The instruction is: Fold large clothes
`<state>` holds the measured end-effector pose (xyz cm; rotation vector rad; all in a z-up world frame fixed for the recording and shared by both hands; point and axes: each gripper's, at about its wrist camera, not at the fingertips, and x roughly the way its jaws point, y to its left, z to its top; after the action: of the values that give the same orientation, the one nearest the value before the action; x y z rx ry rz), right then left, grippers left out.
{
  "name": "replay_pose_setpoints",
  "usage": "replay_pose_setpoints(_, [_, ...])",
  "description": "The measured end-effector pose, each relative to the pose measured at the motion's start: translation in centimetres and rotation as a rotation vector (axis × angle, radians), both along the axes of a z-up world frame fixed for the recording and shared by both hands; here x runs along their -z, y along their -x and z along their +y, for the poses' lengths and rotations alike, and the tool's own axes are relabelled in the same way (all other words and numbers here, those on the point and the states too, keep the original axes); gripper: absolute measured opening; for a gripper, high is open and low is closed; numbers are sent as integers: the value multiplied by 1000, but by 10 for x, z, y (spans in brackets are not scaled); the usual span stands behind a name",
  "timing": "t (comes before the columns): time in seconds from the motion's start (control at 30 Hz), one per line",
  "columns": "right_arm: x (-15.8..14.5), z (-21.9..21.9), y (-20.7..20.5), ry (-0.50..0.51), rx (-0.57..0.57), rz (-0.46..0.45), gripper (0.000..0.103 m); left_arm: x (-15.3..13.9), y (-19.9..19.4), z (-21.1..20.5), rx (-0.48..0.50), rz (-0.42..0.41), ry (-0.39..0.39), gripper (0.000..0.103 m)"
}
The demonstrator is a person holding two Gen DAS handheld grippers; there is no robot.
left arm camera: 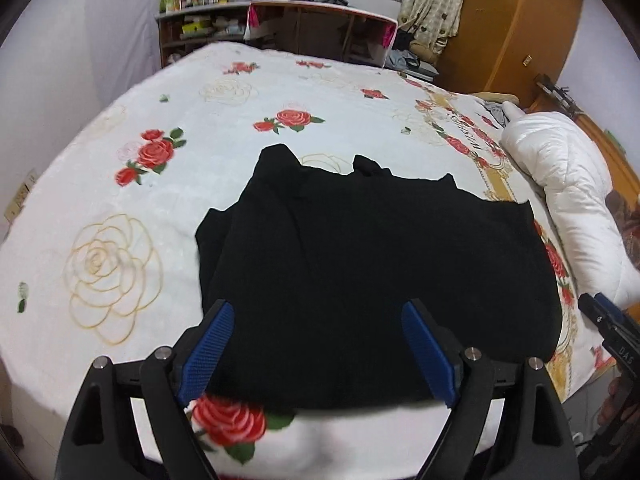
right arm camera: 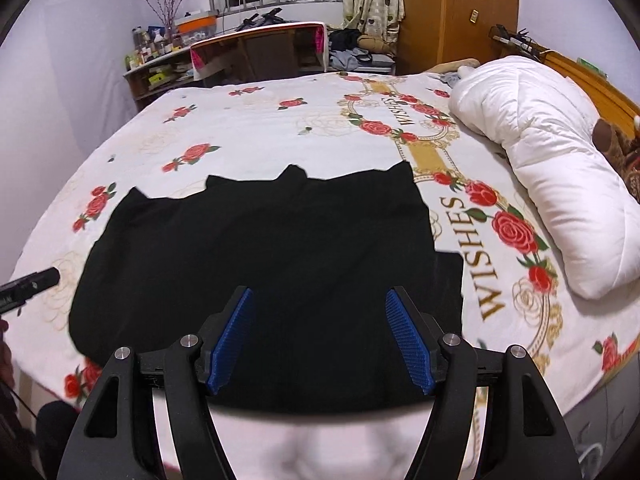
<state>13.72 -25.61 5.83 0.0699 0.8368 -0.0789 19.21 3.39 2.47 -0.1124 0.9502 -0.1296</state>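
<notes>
A black garment (left arm camera: 360, 248) lies folded flat on the white rose-print bedspread (left arm camera: 224, 128), near the bed's front edge. My left gripper (left arm camera: 318, 312) hovers above its near part, open, with nothing between the blue pads (left arm camera: 208, 354). In the right wrist view the same garment (right arm camera: 260, 256) spreads wide below my right gripper (right arm camera: 320, 300), which is also open and empty. The right gripper's tip (left arm camera: 608, 320) shows at the right edge of the left wrist view, and the left gripper's tip (right arm camera: 30, 286) at the left edge of the right wrist view.
A white rolled duvet (right arm camera: 552, 176) lies along the bed's right side by the wooden headboard (right arm camera: 592, 80). Beyond the bed stand a cluttered shelf (right arm camera: 160, 68), a desk (right arm camera: 260, 48) and a wooden wardrobe (right arm camera: 456, 12). The bedspread (right arm camera: 280, 128) is bare past the garment.
</notes>
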Motion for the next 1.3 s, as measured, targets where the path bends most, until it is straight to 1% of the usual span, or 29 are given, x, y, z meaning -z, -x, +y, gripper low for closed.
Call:
replay_pose_setpoints(0.13, [-6,18,28,50,0,-12,69,-8,37,-7,-29,-40,-84,89])
replay_pose_setpoints(0.23, [-10,31,51,46,-11,-24,69,-12,62,-12,-33,-65,-136,90])
replay_pose_setpoints(0.33, [-10,42,70,51,-14,-29,71,-13,87,-15,-41,-71,-165,91])
replay_pose_setpoints(0.37, [-10,46,78,67,-12,-30,74,-13,94,-17,-39,-77,-170,91])
replay_pose_setpoints(0.4, [-10,48,82,75,-13,-33,75,-13,101,-18,-39,-82,-177,91])
replay_pose_setpoints(0.47, [-10,54,93,97,-16,-41,76,-13,113,-22,-29,-87,-192,91])
replay_pose_setpoints(0.6, [-13,61,113,125,-22,-62,76,-14,130,-24,-51,-103,-220,91])
replay_pose_setpoints(0.77, [-16,63,131,118,-25,-79,76,-14,143,-29,-50,-105,-231,91])
replay_pose_setpoints(0.93, [-15,64,141,104,-18,-81,76,-12,154,-36,-33,-106,-196,91])
replay_pose_setpoints(1.3, [-11,62,147,74,-14,-65,76,-10,162,-47,-8,-92,-164,91])
